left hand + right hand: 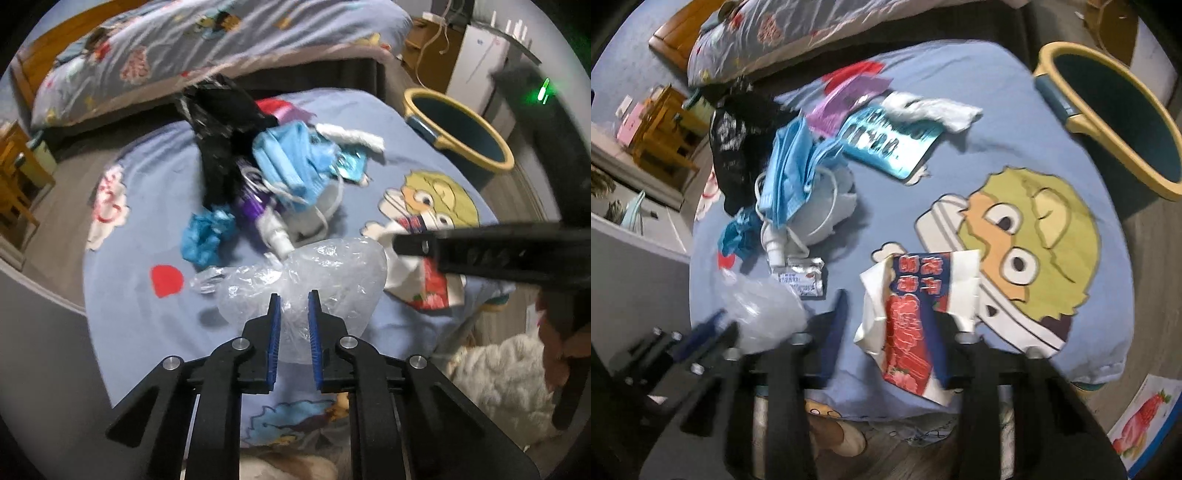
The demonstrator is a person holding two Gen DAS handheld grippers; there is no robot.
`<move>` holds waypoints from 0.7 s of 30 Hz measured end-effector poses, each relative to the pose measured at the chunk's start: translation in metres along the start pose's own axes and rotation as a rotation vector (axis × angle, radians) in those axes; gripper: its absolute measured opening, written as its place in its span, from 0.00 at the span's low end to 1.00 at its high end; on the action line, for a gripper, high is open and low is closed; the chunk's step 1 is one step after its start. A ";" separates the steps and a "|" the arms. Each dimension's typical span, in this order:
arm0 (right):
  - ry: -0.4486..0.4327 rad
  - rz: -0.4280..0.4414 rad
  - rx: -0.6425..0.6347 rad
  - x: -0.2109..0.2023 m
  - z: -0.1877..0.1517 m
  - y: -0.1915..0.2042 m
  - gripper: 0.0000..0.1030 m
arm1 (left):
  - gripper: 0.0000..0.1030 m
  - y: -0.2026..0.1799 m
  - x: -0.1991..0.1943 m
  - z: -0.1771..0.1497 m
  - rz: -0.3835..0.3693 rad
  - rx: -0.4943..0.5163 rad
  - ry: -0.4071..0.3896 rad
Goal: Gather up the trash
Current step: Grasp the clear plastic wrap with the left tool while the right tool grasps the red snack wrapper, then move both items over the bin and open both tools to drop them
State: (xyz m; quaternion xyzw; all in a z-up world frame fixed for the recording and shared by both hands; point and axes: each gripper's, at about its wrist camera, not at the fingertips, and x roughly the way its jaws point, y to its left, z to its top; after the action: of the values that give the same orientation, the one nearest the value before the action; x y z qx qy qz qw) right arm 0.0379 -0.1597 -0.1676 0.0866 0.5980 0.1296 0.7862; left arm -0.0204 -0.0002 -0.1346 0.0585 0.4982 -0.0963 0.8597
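Beside cartoon bedsheet (997,122), teal bin (1115,122); left gripper (294,297) around clear bag (314,266), right gripper (894,314) wide.

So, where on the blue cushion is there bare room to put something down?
Bare cloth lies between the white tissue and the bucket, and along the left edge beside the red dot. The middle is crowded: face masks, black bag, blue blister pack. The strawberry wrapper fills the near right.

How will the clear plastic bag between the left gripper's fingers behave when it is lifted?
The clear plastic bag looks thin and crumpled, so it will probably hang limp. It seems very light. Its glossy film may slip from the left gripper, whose jaws stand slightly apart around it.
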 end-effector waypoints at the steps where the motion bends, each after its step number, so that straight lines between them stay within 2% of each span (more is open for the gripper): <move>1: -0.002 0.002 -0.009 0.000 0.000 0.002 0.09 | 0.15 0.002 -0.003 0.002 0.002 -0.005 -0.012; 10: -0.120 0.034 0.013 -0.058 0.022 -0.006 0.09 | 0.14 0.003 -0.032 0.027 -0.011 -0.024 -0.137; 15: -0.193 0.029 -0.021 -0.104 0.054 -0.015 0.09 | 0.15 -0.012 -0.048 0.043 -0.020 0.014 -0.205; 17: -0.232 0.001 -0.051 -0.125 0.068 -0.022 0.09 | 0.15 -0.020 -0.054 0.050 -0.028 0.029 -0.229; 21: -0.324 -0.022 -0.037 -0.162 0.094 -0.055 0.09 | 0.15 -0.038 -0.057 0.062 -0.049 0.070 -0.256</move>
State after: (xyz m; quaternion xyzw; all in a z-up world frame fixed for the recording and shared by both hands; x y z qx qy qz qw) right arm 0.0933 -0.2600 -0.0099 0.0854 0.4616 0.1163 0.8753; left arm -0.0041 -0.0429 -0.0546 0.0636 0.3820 -0.1412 0.9111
